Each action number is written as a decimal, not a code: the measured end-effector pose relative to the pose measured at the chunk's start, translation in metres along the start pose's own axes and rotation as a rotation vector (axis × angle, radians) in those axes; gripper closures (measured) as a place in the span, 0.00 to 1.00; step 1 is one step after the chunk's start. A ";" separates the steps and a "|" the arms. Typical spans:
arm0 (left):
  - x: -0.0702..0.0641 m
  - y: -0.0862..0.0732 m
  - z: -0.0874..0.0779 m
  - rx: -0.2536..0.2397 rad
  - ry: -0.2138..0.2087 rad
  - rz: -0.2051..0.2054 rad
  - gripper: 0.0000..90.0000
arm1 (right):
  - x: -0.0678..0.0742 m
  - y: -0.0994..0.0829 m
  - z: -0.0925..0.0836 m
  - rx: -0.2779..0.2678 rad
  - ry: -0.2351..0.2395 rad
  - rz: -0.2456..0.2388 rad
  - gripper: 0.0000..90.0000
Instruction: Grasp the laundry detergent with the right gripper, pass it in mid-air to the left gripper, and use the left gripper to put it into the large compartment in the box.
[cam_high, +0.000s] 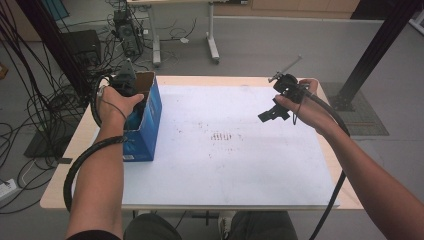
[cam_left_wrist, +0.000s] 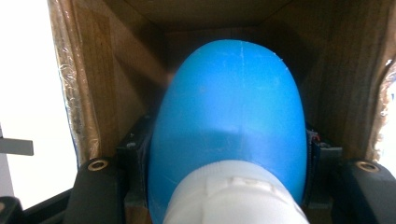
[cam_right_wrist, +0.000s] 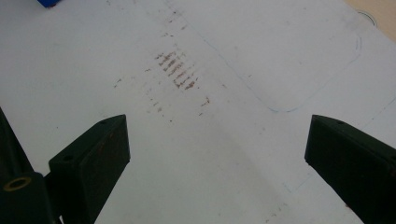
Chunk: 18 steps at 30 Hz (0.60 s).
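The left hand-held gripper (cam_high: 131, 92) is down inside the open top of the box (cam_high: 149, 131); the box is blue on the outside and brown card on the inside; it stands upright at the left edge of the surface (cam_high: 240, 165). In the left gripper view, a blue bottle (cam_left_wrist: 229, 121) with a white cap (cam_left_wrist: 233, 193) sits right between the two black jaws; the jaws are closed tight on the sides of the bottle, one on each side; the cap end points toward the camera and the round blue end points deeper into the box (cam_left_wrist: 355, 70); the brown walls of the box stand close around the bottle on both sides and behind it.

The right hand-held gripper (cam_high: 274, 114) is well apart from the box, far over on the other side of the surface; it is held up in the air above the white sheet and points toward the box. In the right gripper view its jaws stand wide apart with nothing between them; below them is the white sheet with a patch of small brown marks (cam_right_wrist: 177, 70), which lies between the box and the right hand-held gripper; a thin blue line (cam_right_wrist: 280, 109) with a round corner is drawn on the sheet; a bit of the blue box (cam_right_wrist: 49, 3) peeks in at the top corner.
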<state>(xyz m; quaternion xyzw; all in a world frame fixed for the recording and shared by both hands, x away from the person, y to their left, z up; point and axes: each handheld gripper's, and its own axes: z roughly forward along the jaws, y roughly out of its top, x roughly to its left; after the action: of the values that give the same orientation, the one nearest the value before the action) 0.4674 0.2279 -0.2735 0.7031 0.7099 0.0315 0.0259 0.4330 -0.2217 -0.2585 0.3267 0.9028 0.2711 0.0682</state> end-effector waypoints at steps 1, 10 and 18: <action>0.000 0.000 0.000 0.000 0.001 0.001 0.40 | 0.000 0.000 0.000 0.000 0.000 0.000 0.07; -0.001 0.000 0.000 -0.001 0.002 0.002 0.40 | -0.001 -0.001 -0.003 -0.001 -0.004 0.001 0.07; 0.000 0.000 0.000 -0.001 -0.001 0.003 0.40 | 0.000 0.000 -0.003 -0.002 -0.004 -0.001 0.07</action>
<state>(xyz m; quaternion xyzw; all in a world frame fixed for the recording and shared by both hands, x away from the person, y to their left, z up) 0.4677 0.2276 -0.2736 0.7041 0.7089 0.0316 0.0263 0.4322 -0.2228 -0.2559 0.3267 0.9026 0.2714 0.0707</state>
